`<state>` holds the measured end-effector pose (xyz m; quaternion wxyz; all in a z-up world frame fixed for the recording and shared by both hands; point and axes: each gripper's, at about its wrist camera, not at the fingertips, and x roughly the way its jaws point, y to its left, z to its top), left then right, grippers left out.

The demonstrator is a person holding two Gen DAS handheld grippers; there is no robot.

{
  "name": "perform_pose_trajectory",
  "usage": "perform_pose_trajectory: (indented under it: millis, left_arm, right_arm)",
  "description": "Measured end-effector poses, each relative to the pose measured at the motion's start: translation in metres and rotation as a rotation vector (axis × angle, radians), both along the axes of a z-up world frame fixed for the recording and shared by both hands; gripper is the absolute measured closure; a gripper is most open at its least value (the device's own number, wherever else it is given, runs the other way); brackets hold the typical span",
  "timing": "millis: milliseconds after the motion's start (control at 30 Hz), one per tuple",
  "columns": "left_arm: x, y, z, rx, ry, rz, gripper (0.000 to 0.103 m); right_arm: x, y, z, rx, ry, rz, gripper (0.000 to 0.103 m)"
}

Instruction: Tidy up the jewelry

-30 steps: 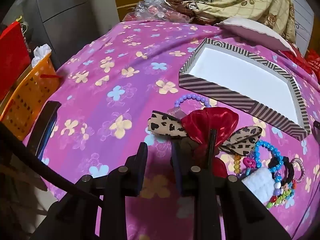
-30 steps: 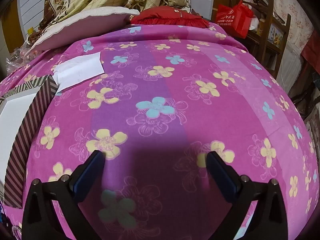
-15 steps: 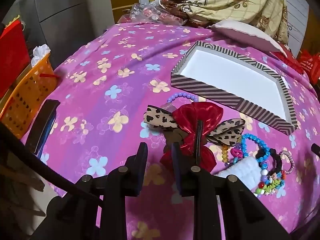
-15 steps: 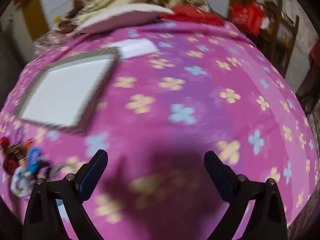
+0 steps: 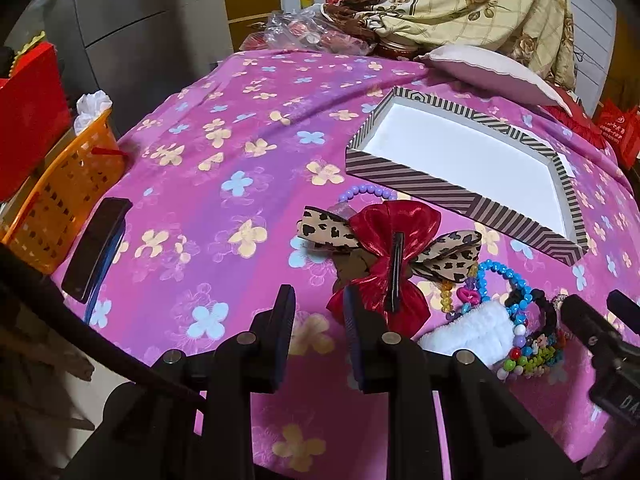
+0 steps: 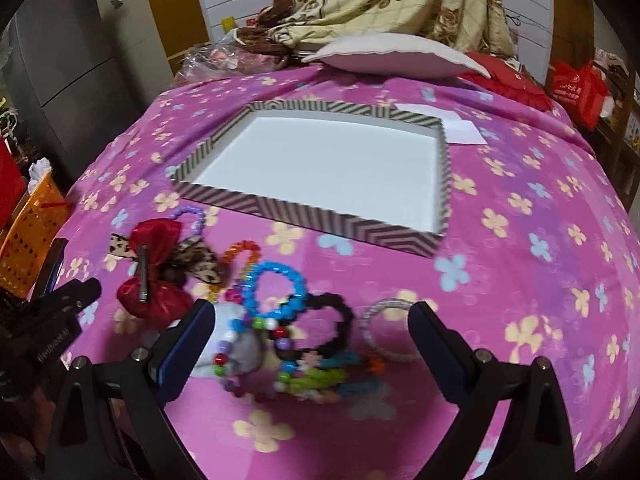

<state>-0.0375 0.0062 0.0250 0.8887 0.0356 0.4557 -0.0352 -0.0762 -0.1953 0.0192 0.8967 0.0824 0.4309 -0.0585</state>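
Change: the right gripper (image 6: 308, 320) has been swinging round from bare bedspread; it is now facing the jewelry pile (image 6: 280, 320) and the striped box (image 6: 320, 216); the left gripper (image 5: 320, 312) has been easing back from the red bow clip (image 5: 384, 256), which is now lying free.
Left gripper: sitting just short of the bow's near edge; fingers standing a narrow gap apart; gripping nothing.
Right gripper: hovering over the pile, on the side away from the box; jaws spread wide; holding nothing; the white fluffy piece (image 6: 236, 344) is showing just beside its left finger.
Red bow clip: lying on the pink flowered bedspread (image 5: 224, 152), near the box's front wall, over a leopard-print bow (image 5: 324, 232); a purple bead bracelet (image 5: 368, 191) is lying between it and the box.
Jewelry pile: a blue bead bracelet (image 6: 276, 288), a black band (image 6: 336, 320) and a silver ring (image 6: 384, 332) are lying in front of the box.
Striped box: sitting open, white inside, nothing in it.
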Motion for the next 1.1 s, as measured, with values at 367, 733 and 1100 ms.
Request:
perform_pose_trajectory:
  millis: [367,733,1100]
  left_arm:
    - [0.000,0.001,0.001,-0.010,0.009,0.002,0.058]
    - [-0.001,-0.002,-0.001,-0.014,0.019,0.005,0.058]
    - [-0.002,-0.001,-0.002,-0.016,0.026,0.009,0.058]
  right_arm:
    - [0.001,0.009,-0.001,-0.003,0.013,0.006,0.004]
    - [0.002,0.017,0.000,0.010,0.014,0.031,0.004]
    - [0.001,0.018,0.000,0.023,0.015,0.034,0.004]
